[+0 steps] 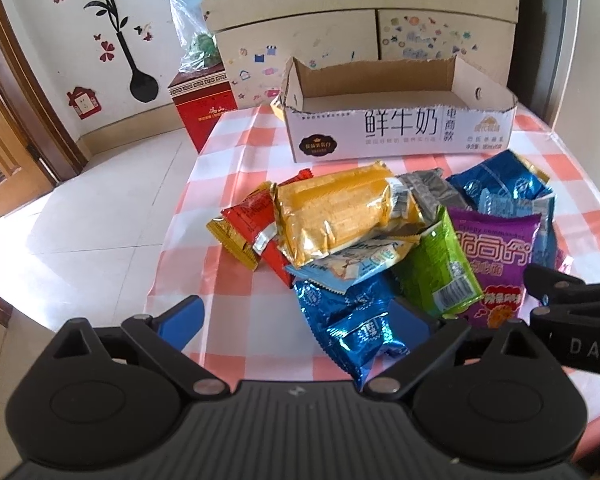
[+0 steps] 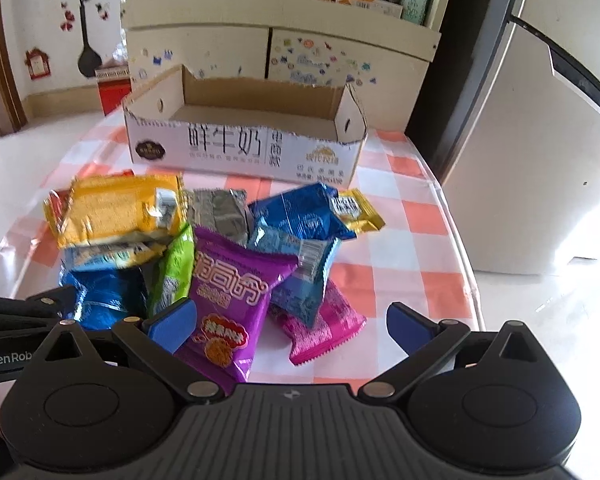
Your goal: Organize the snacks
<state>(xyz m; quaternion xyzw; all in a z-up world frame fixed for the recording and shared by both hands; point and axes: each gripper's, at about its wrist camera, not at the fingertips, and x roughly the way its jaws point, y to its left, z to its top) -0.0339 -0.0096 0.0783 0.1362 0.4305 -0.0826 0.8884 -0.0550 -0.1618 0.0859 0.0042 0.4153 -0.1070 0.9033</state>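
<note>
Nothing has gone into the cardboard box (image 1: pixel 380 136) yet: its interior shows bare from both wrist views, so by my reading the sorting has not begun and the whole pile is left to move. The box sits at the far side of the table (image 1: pixel 228 160), on the pink-and-white checked cloth, its long axis running left to right across the view and its open top facing up. The snacks lie heaped between the box and the two tools, overlapping each other. The yellow packet (image 1: pixel 340 208) rests on top with its long axis slanting from near-left up to far-right; the purple packet (image 2: pixel 232 300) lies roughly lengthwise toward the box, printed face up, partly over a pink packet (image 2: pixel 324 328) and leaning against a green packet (image 1: pixel 436 268). A blue packet (image 1: pixel 352 320) lies nearest the left tool, crumpled (its direction is hard to call). The left hand-held gripper (image 1: pixel 296 320) is spread wide and holds nothing, though the blue packet sits between its fingers, one of which is mostly hidden behind it. The right hand-held gripper (image 2: pixel 292 328) is likewise wide open and empty, with the purple packet's near end lying between its blue pads (image 2: pixel 172 324).
</note>
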